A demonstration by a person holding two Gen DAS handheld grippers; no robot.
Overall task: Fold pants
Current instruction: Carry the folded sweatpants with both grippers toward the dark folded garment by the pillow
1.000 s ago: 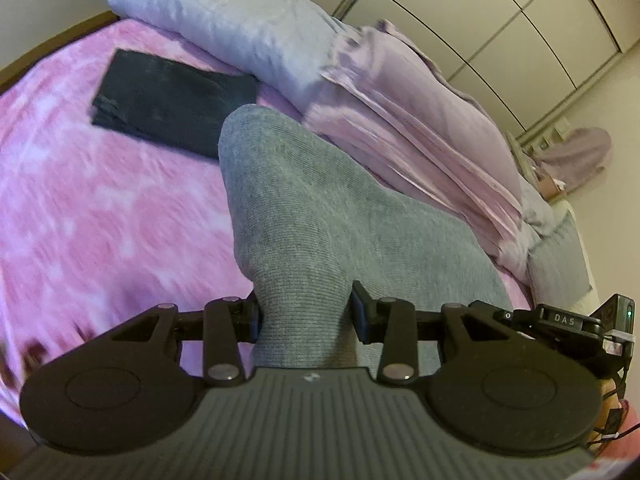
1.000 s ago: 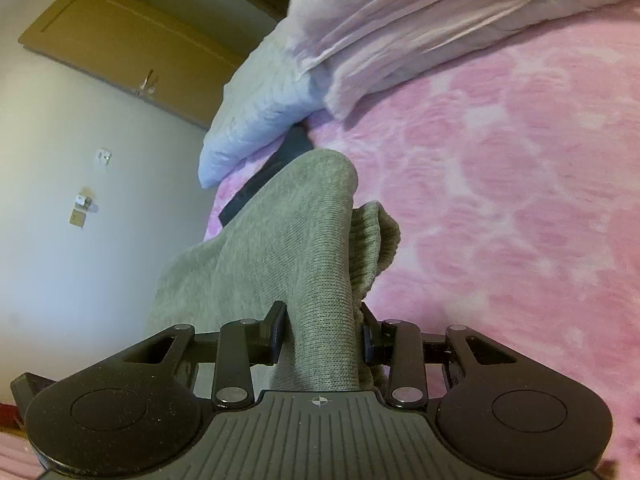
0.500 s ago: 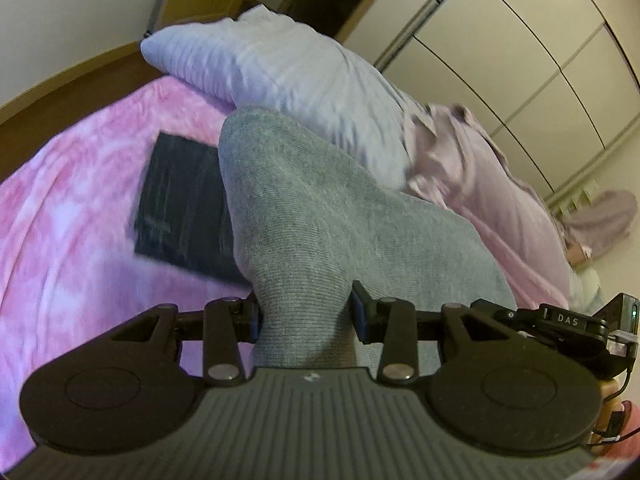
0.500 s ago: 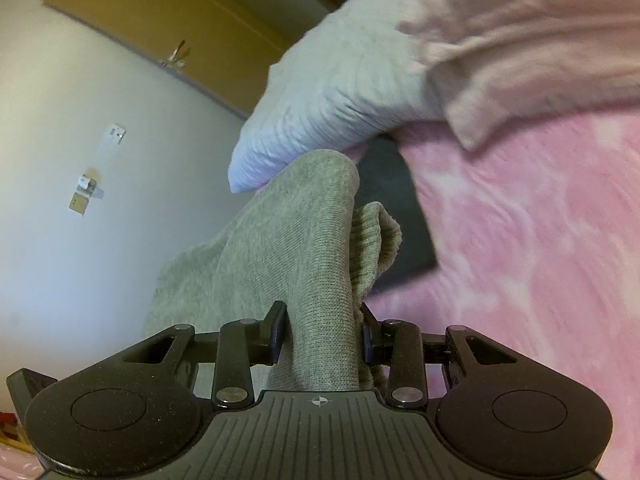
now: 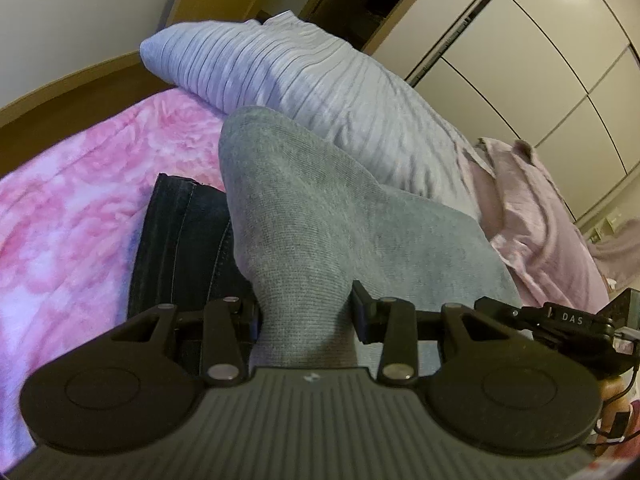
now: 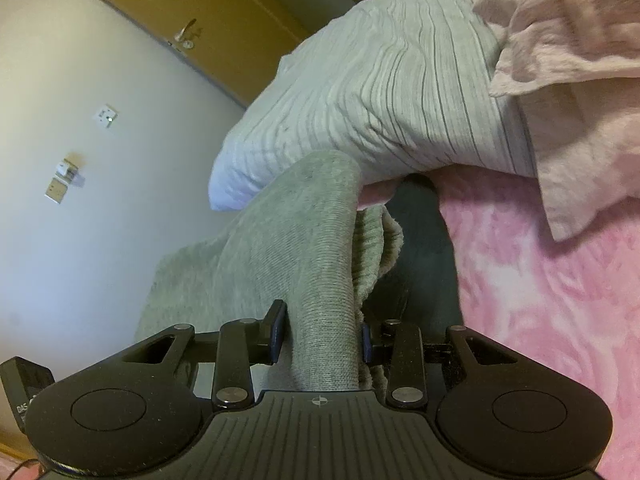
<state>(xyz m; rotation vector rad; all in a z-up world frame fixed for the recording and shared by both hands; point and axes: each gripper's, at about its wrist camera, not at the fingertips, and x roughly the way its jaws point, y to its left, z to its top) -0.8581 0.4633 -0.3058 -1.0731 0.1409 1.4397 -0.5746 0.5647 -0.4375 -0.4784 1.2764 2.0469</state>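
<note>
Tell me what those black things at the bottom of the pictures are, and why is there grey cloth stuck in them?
Those are grabbing tools. A person carries one in each hand, and each has a small camera looking forward along its two fingers. One picture comes from the left hand-held gripper, the other from the right hand-held gripper. Both are squeezed shut on grey pants, lifting them above a bed with a pink blanket. On the blanket lies a dark folded garment, perhaps jeans. Behind it sits a pale striped pillow and a rumpled pink cover. The job is folding the pants.
</note>
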